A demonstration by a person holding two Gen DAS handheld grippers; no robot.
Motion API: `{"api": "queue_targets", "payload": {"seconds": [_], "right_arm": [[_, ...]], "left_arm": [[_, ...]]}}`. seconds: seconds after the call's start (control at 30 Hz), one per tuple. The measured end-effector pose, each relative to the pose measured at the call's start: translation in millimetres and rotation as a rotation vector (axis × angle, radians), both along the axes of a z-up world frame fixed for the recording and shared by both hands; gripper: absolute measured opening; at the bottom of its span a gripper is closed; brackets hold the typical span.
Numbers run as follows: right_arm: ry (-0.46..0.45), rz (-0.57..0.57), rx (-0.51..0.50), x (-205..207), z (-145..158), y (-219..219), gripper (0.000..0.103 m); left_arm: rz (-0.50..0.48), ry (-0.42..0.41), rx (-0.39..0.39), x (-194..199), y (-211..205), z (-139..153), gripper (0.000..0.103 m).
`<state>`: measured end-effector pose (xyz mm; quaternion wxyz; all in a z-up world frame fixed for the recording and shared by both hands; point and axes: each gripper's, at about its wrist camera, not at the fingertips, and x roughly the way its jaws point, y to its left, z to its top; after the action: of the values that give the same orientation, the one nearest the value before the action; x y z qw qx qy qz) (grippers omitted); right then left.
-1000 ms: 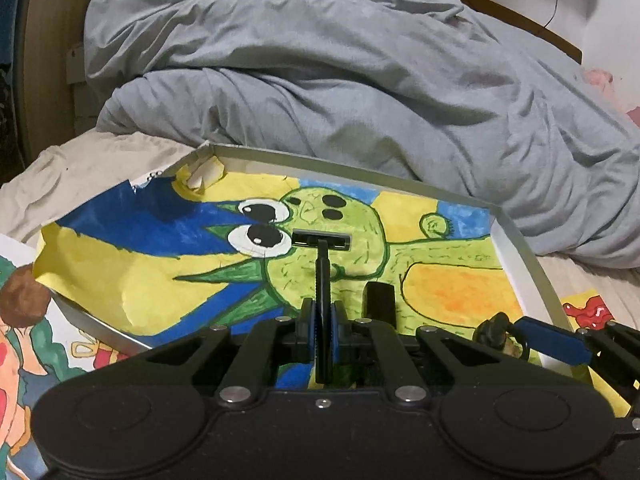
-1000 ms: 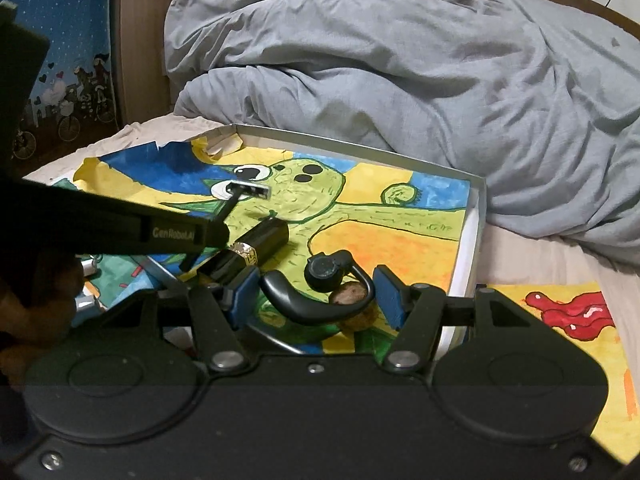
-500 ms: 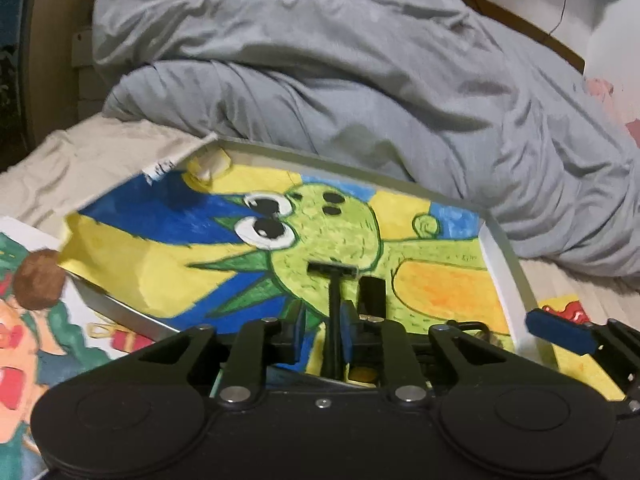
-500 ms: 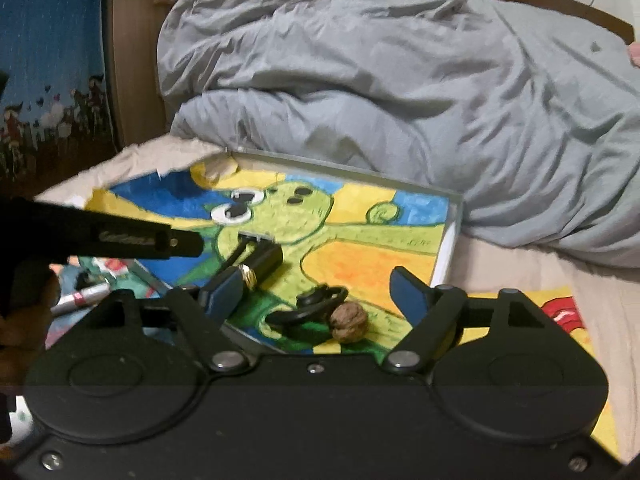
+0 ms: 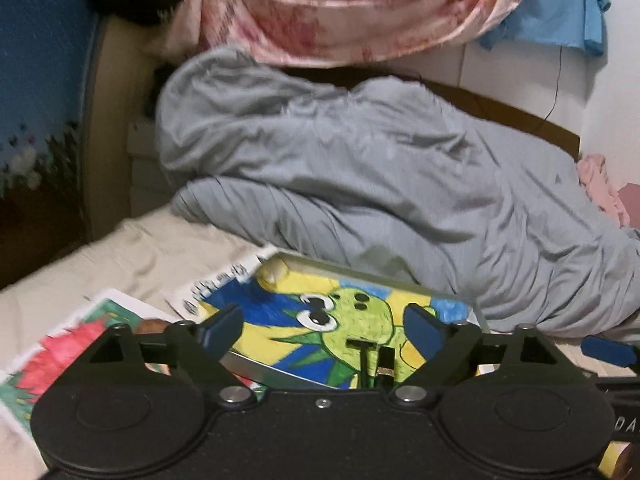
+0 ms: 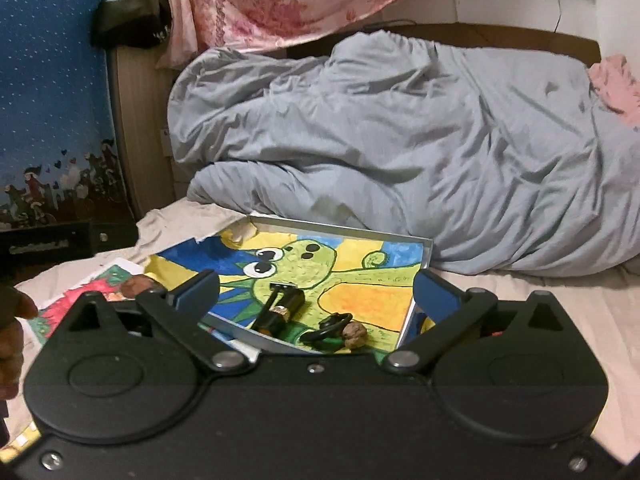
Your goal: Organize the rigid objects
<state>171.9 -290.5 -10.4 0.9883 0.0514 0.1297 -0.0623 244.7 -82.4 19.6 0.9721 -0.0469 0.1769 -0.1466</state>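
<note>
Both grippers, left gripper (image 5: 320, 330) and right gripper (image 6: 316, 292), just opened, risen clear above tray (image 6: 340, 227)

No text can be read; the black marks on the white paper edge (image 5: 216, 286), left of centre, are blurred.

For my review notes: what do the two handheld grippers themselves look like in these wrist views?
Both match: the left gripper and right gripper each have a matte black plastic body with two round raised discs, silver pivot screws, black linkage arms with triangular cut-outs, and blue pads on the fingers. White lettering, too blurred to read, marks the left unit's side in the right view. No cables or sleeves show.
</note>
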Motion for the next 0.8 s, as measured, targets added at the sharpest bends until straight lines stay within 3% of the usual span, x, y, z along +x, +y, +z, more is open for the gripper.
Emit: {"api": "queue_targets", "payload": {"seconds": [0.27,0.4,0.8], "right_arm": [[-0.079,-0.043,-0.005,-62,7,20,0.102],[-0.118,-0.065,-0.009,-82,6,29,0.102],[-0.082,-0.107,-0.021,-129,-17,51,0.103]], "left_arm": [[0.056,-0.085,0.020,-72,32,16,0.100],[0.050,-0.078,0.043,-97,41,12,0.101],[0.081,-0.068,0.089,-144,66,-1,0.102]]}}
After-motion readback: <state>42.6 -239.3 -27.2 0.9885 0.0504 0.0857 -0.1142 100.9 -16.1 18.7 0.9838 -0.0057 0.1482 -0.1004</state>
